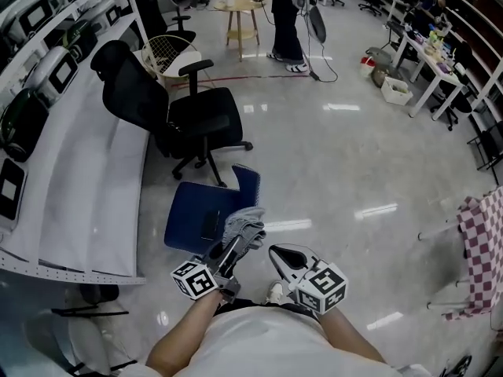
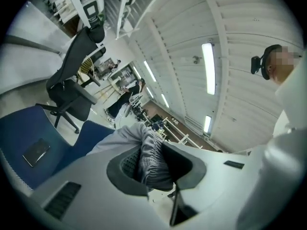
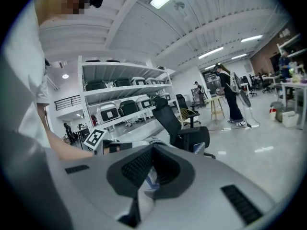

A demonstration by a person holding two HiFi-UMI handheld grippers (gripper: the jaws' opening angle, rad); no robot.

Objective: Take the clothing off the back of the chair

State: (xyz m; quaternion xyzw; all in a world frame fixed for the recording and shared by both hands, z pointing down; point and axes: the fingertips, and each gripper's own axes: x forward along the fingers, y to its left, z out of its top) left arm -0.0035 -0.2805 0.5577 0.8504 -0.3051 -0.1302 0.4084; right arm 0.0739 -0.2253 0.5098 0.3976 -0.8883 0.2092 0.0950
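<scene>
Your left gripper [image 2: 151, 150] has its fingers clamped on the grey ribbed fabric clothing [image 2: 122, 134], with a bunched fold squeezed between the black pads. The rest spills out past the fingertips towards the back of the blue upholstered chair [image 1: 195, 209]. Whether it touches that chair back, I can't tell. Just below those fingers, a dark flat phone-like slab [image 1: 211, 225] lies on the blue seat.

Your right gripper [image 3: 153, 150] sits just beside the left one. Its fingertips are pressed together and nothing is caught between them.

Well beyond both sets of fingers stands a black mesh-backed office chair on castors [image 1: 182, 118]. A long white table [image 1: 86, 171] runs off to the left of your left fingers. Far ahead, a person in dark clothes [image 1: 284, 14] stands beside a small round wooden table [image 1: 240, 8]. Out to the right of your right fingers hangs a red-and-white checked cloth [image 1: 483, 242].
</scene>
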